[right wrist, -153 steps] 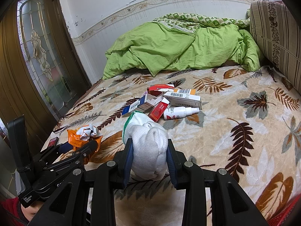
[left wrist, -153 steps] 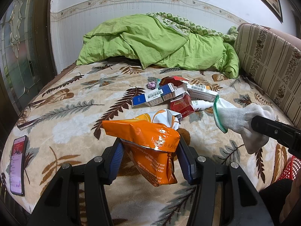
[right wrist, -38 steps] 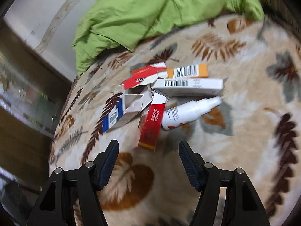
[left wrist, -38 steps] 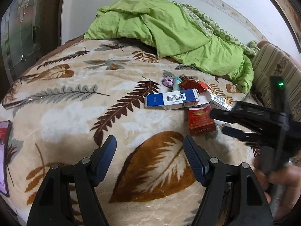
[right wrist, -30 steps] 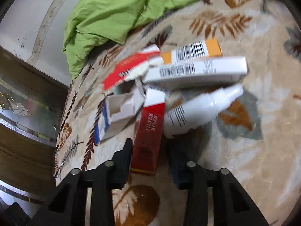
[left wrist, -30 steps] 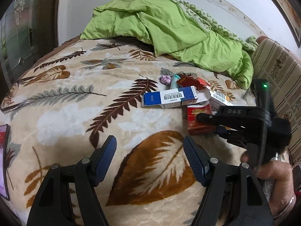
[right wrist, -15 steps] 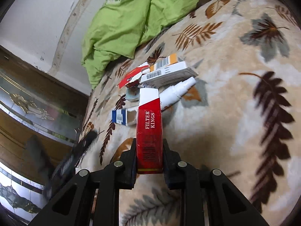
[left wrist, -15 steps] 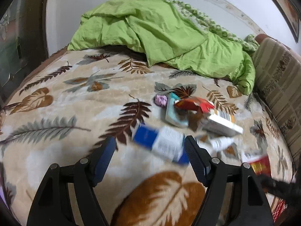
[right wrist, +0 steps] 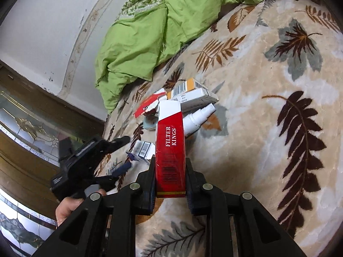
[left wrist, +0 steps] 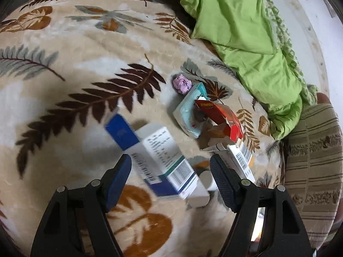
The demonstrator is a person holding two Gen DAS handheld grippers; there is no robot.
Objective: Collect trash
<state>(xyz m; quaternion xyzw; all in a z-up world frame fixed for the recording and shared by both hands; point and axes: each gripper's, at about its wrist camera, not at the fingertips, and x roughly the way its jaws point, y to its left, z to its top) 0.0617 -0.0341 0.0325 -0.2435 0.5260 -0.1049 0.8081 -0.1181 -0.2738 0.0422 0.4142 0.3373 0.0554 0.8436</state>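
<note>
My right gripper (right wrist: 170, 177) is shut on a red and white cigarette pack (right wrist: 170, 147), held up above the leaf-patterned bedspread (right wrist: 268, 111). My left gripper (left wrist: 170, 176) stands open over a blue and white carton (left wrist: 158, 156), which lies between the two fingers without the pads touching it; in the right wrist view this left gripper (right wrist: 120, 156) hovers beside the same carton (right wrist: 142, 148). Behind lie a torn red pack (left wrist: 220, 117), a teal packet (left wrist: 189, 111), a crumpled pink wrapper (left wrist: 182, 84), a barcoded white box (right wrist: 188, 97) and a white spray bottle (right wrist: 198, 115).
A rumpled green duvet (left wrist: 242, 23) fills the far end of the bed. A striped cushion (left wrist: 315, 162) rises on the right in the left wrist view. A wooden door with patterned glass (right wrist: 23, 128) stands beyond the bed's left edge.
My right gripper closed on the red pack and lifted it off the bed. My left gripper swung over to the pile and rolled, now straddling the blue and white carton.
</note>
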